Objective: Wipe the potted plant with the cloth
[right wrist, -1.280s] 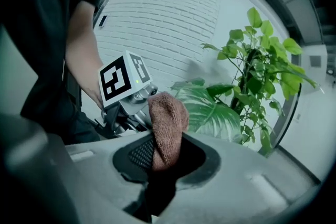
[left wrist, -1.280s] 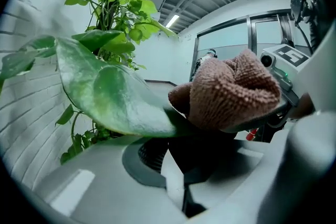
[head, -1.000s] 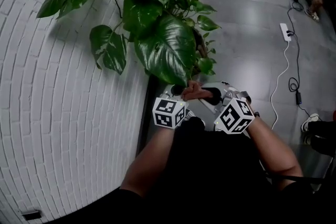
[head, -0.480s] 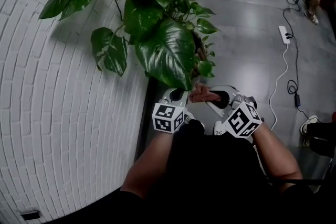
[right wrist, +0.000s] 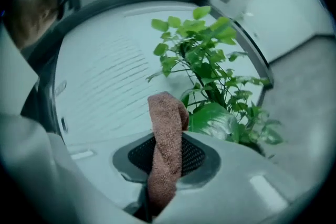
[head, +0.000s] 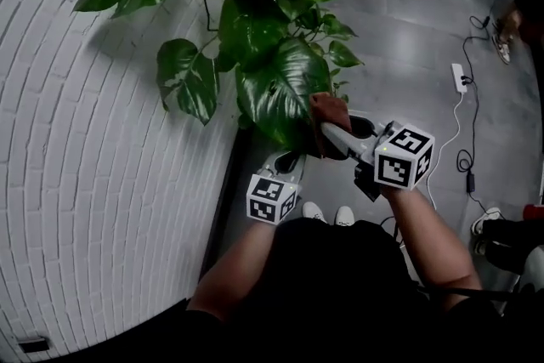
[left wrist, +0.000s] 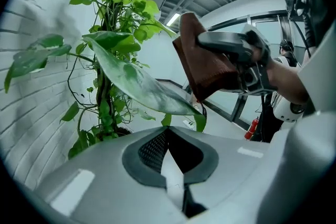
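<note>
The potted plant (head: pixel 255 4) stands against the brick wall, with one big glossy leaf (head: pixel 280 93) hanging toward me. My right gripper (head: pixel 330 134) is shut on a brown cloth (head: pixel 327 110), and the cloth rests against that leaf's right edge. In the right gripper view the cloth (right wrist: pixel 167 128) stands up out of the right gripper (right wrist: pixel 164 157), with the plant (right wrist: pixel 210 86) behind. My left gripper (head: pixel 286 160) sits below the leaf tip, shut and holding nothing. Seen from the left gripper (left wrist: pixel 167 132), the leaf (left wrist: pixel 136 84) arches overhead and the cloth (left wrist: pixel 202 60) hangs at its right.
A white brick wall (head: pixel 93 183) fills the left. Grey floor tiles (head: pixel 408 38) lie to the right, with a power strip (head: pixel 460 77) and its white cable. My shoes (head: pixel 325 213) show below the grippers. Smaller leaves (head: pixel 191 81) hang to the left of the big one.
My right gripper has risen with the cloth, away from the left gripper, up to the big leaf's edge. The left gripper has stayed low under the leaf tip.
</note>
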Motion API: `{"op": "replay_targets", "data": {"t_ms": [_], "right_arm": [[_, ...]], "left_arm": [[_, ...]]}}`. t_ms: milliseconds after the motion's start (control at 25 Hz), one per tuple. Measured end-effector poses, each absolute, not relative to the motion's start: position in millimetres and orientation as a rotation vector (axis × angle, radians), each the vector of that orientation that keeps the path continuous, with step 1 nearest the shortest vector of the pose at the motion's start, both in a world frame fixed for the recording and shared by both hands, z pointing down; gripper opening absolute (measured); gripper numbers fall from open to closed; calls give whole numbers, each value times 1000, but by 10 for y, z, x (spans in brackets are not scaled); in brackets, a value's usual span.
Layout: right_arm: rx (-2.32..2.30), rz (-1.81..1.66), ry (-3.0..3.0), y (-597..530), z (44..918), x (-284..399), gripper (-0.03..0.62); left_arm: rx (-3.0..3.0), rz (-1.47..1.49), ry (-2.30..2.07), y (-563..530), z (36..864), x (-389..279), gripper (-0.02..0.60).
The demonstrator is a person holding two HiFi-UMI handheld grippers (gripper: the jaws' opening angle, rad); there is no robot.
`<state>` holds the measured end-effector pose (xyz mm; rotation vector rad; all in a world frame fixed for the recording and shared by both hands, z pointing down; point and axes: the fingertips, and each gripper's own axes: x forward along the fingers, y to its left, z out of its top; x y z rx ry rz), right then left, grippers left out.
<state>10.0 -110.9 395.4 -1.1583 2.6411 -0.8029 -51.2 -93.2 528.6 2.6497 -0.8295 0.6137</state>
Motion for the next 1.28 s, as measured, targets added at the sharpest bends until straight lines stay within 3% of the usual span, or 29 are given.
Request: {"op": "replay_targets", "data": {"t_ms": [320, 640, 1280], "right_arm": [[-867, -1350, 2438, -1731, 4127, -60, 63], [-1013, -1317, 2654, -1962, 4402, 163, 63], [-724, -1416, 2853, -2077, 4763, 178, 63]], "left_arm": [[2716, 651, -817, -1102, 5194, -612, 17], [2626, 637, -1010, -1136, 5230, -689, 17], [2369, 488, -1484, -1312, 5014, -609, 17]]}}
